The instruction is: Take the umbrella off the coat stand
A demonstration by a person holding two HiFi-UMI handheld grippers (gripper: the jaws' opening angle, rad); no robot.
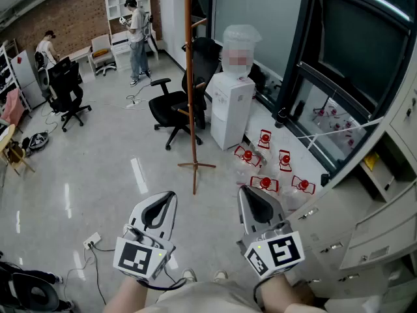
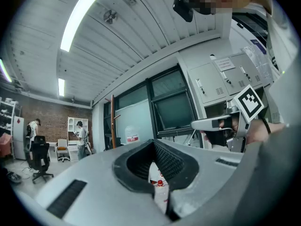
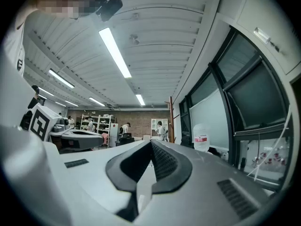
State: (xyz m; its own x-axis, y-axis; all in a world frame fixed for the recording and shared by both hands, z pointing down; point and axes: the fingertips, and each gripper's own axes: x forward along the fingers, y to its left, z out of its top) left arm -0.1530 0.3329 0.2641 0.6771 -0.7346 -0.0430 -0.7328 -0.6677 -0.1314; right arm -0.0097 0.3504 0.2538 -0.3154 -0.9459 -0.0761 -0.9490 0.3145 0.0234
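The wooden coat stand (image 1: 189, 83) rises from the shiny floor straight ahead, its crossed foot between the chairs and the water cooler. It also shows as a thin brown pole (image 2: 112, 121) in the left gripper view and the same pole (image 3: 171, 121) in the right gripper view. I cannot make out an umbrella on its pegs in any view. My left gripper (image 1: 172, 195) and right gripper (image 1: 242, 190) are held level side by side low in the head view, well short of the stand. Both are shut, jaw tips touching, with nothing between them.
A black office chair (image 1: 172, 106) stands just behind the stand, and a white water cooler (image 1: 231, 103) to its right. Several red-capped bottles (image 1: 273, 168) lie on the floor near grey cabinets (image 1: 365, 233). Two people (image 1: 137, 34) work far back. A power strip (image 1: 91, 241) lies at lower left.
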